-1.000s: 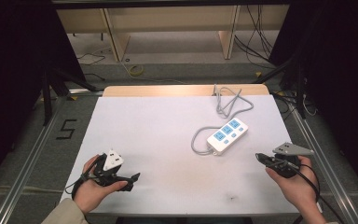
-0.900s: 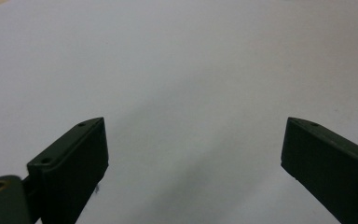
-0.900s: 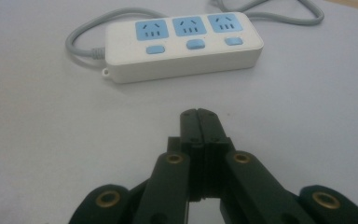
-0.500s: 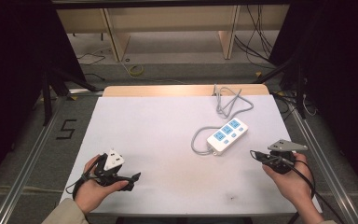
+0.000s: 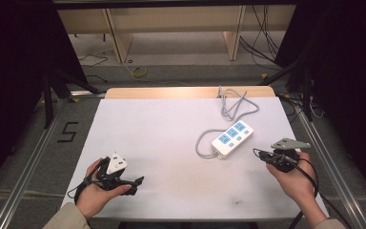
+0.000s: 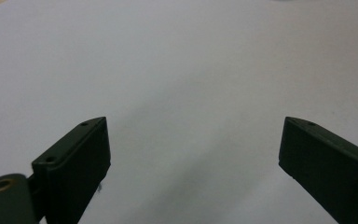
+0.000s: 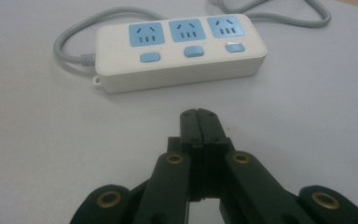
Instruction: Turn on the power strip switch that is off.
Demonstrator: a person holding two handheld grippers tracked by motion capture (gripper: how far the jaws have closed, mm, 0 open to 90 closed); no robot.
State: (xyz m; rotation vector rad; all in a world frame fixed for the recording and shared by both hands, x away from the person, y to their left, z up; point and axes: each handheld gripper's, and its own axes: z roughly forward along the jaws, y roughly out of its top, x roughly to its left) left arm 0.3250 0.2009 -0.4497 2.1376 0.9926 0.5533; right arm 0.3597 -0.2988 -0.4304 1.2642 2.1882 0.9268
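Item 1: power strip (image 5: 232,138). White body, three blue sockets, each with a blue switch. It is seen right of centre in the high view, lying flat and slanted on the tabletop (image 5: 162,133). A grey cable (image 5: 228,107) is seen running from its lower-left end, looping round and trailing to the top edge of the tabletop. In the right gripper view the power strip (image 7: 179,49) is placed across the upper half of the frame, just beyond the jaw tips and apart from them.

Item 2: right gripper (image 5: 259,155). It is held in a hand at the lower right of the high view, pointed left, near the strip's lower-right side but not touching it. In its own view the right gripper (image 7: 198,116) is shown with jaws pressed together and nothing between them.

Item 3: left gripper (image 5: 138,181). It is held in a hand at the lower left of the high view, well apart from the strip. In its own view the left gripper (image 6: 193,144) is shown with jaws spread wide over bare white surface.
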